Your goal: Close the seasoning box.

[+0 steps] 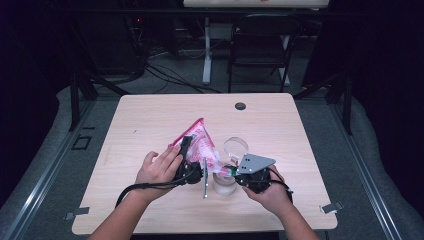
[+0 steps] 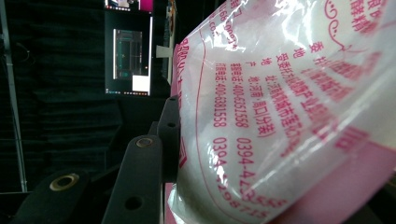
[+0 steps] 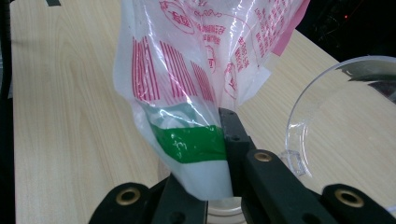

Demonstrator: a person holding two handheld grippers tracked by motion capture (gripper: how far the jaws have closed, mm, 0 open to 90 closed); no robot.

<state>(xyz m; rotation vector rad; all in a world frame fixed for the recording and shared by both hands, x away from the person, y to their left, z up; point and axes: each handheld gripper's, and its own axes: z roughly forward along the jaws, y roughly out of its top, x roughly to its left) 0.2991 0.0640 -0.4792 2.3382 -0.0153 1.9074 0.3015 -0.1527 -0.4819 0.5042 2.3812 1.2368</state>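
High view: the wooden worktop (image 1: 150,125) carries a pink-and-clear plastic bag (image 1: 200,142) of white granules, raised above its centre and tilted so that its lower corner points down toward a clear glass jar (image 1: 224,184) near the front edge. The jar's clear lid (image 1: 235,146) lies just behind the jar. A cable hole (image 1: 240,106) sits near the far edge. The left tool (image 1: 186,150) holds the bag's upper body; the right tool (image 1: 231,172) holds its lower corner directly above the jar. The right tool's grey plate and the hand hide its jaws here. A folding chair (image 1: 260,45) stands on the floor beyond the far edge. The jar's contents are hard to make out.

Left gripper view: the bag (image 2: 280,107), printed with red text, presses against one black jaw of the left tool (image 2: 182,154); the other jaw is hidden behind the bag. The jaws stand partly apart, clamped on the bag. A lit monitor (image 2: 133,56) shows in the dark background.

Right gripper view: the right tool (image 3: 210,186) is closed tight on the bag's narrow corner (image 3: 191,144), which bears a green band. The jar rim (image 3: 224,205) is cut off at the bottom edge, directly under that corner. The lid (image 3: 327,107) stands at the right, partly cut off.
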